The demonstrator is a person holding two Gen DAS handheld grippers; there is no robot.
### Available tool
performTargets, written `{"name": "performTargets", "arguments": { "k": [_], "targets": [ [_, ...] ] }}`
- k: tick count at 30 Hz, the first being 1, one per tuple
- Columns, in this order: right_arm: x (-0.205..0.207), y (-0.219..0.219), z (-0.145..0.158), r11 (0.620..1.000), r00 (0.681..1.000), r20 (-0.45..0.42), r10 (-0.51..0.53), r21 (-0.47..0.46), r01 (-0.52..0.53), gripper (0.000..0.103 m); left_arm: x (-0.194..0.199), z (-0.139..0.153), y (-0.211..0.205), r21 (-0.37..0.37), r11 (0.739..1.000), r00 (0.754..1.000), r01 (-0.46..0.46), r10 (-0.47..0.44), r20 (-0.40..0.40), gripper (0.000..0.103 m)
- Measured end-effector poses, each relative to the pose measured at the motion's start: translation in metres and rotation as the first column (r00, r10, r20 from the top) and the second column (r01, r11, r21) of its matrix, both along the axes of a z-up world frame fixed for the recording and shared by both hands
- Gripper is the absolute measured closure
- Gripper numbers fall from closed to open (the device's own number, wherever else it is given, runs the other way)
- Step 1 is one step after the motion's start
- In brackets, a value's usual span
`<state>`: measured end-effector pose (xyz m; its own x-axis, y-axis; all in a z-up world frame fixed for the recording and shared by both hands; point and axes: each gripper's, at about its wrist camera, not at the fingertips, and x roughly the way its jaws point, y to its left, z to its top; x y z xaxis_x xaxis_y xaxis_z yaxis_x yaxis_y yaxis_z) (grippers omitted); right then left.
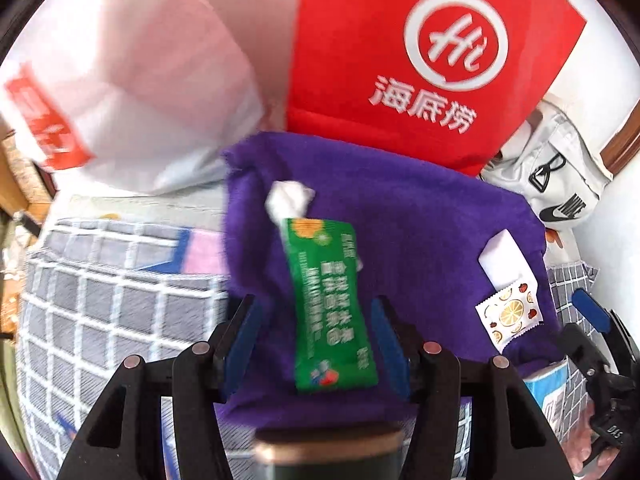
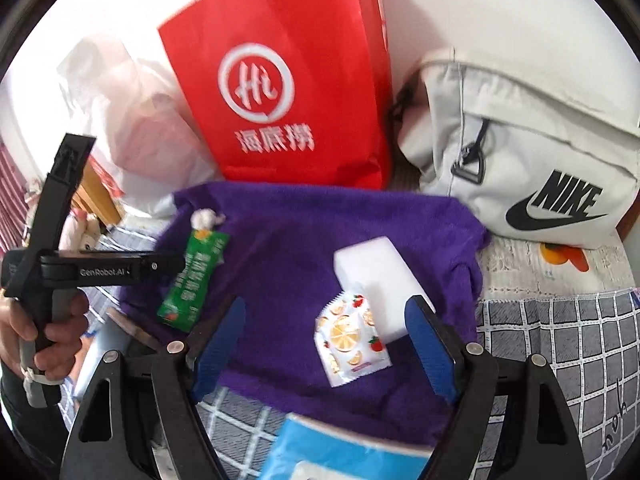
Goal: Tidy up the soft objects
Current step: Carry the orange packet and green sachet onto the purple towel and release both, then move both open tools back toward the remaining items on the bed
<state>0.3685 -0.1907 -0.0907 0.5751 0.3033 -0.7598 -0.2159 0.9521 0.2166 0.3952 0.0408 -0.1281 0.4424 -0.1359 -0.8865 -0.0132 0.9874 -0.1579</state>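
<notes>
A purple towel [image 1: 420,240] [image 2: 288,248] lies spread on the bed. On it lie a green packet [image 1: 328,304] [image 2: 192,280], a crumpled white wad [image 1: 288,196] [image 2: 206,218], a white foam block [image 1: 504,260] [image 2: 376,272] and a fruit-print sachet [image 1: 508,314] [image 2: 352,338]. My left gripper [image 1: 313,302] is open; the green packet sits between its blue pads, untouched on both sides. My right gripper [image 2: 328,304] is open wide above the sachet and the foam block. A hand [image 2: 52,328] holds the left gripper [image 2: 108,270] at the left of the right wrist view.
A red paper bag [image 1: 400,60] [image 2: 288,92] stands behind the towel, with a white plastic bag [image 1: 140,80] [image 2: 132,120] to its left and a grey Nike bag [image 2: 532,148] to its right. A blue tissue pack [image 2: 340,452] lies at the near edge on the checked bedsheet [image 1: 100,300].
</notes>
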Motion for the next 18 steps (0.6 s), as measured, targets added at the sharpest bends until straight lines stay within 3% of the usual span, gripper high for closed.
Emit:
{"name": "performTargets", "arguments": {
  "k": [9, 15, 18],
  "targets": [
    [-0.052, 0.003, 0.023, 0.999, 1.000, 0.013, -0.019, 0.041, 0.019, 0.021, -0.068, 0.038, 0.021, 0.016, 0.999, 0.998, -0.037, 0.037, 0.056, 0.048],
    [-0.108, 0.010, 0.028, 0.998, 0.999, 0.001, -0.037, -0.050, 0.037, 0.022, -0.140, 0.036, 0.039, 0.060, 0.996, 0.996, -0.072, 0.068, 0.061, 0.048],
    [-0.136, 0.008, 0.026, 0.999, 0.999, -0.020, -0.042, -0.029, 0.041, 0.022, -0.177, 0.027, 0.046, 0.066, 0.994, 0.995, -0.089, 0.085, 0.058, 0.048]
  ]
}}
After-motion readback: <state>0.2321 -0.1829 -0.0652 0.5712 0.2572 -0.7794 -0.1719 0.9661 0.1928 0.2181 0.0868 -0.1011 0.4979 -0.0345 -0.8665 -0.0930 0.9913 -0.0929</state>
